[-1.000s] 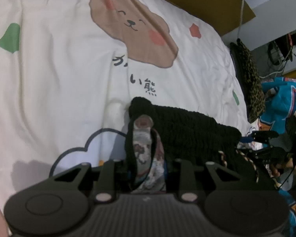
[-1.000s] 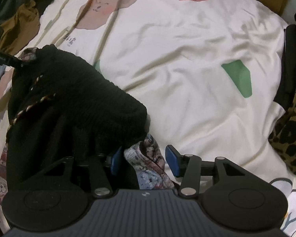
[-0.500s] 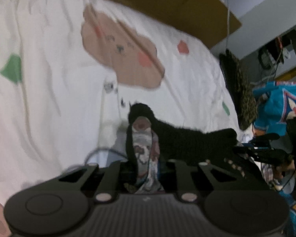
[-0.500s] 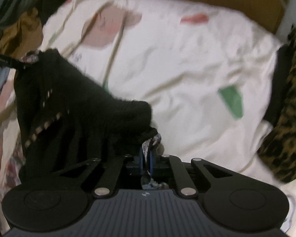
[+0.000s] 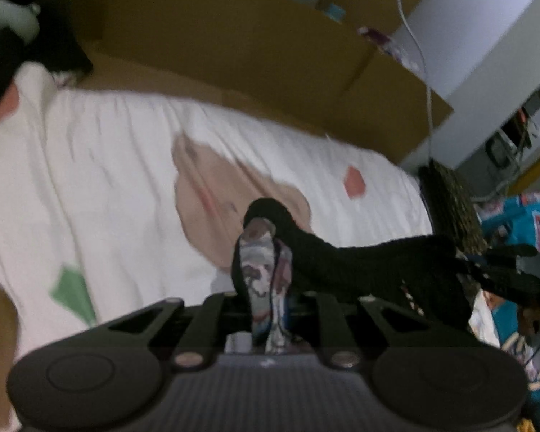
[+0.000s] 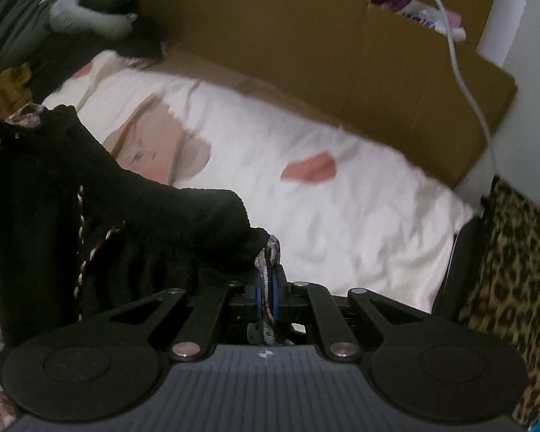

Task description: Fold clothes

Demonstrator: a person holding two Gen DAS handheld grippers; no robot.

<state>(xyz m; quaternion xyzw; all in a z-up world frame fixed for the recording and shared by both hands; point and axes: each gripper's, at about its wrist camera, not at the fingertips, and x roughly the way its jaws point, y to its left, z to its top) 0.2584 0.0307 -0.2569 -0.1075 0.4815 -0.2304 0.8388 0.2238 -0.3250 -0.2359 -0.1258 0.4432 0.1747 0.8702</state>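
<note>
The left gripper (image 5: 266, 309) is closing on the black garment (image 5: 342, 262). The right gripper (image 6: 266, 288) pinches its other corner above the bedsheet (image 6: 342, 230).

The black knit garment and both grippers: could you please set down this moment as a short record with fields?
garment: black knit garment with patterned lining, stretched between both grippers
left gripper: jaws closing, lining fabric pinched between them
right gripper: shut on the garment's patterned edge
surface: white bedsheet with bear print
backdrop: brown cardboard
right edge: leopard-print fabric
</note>
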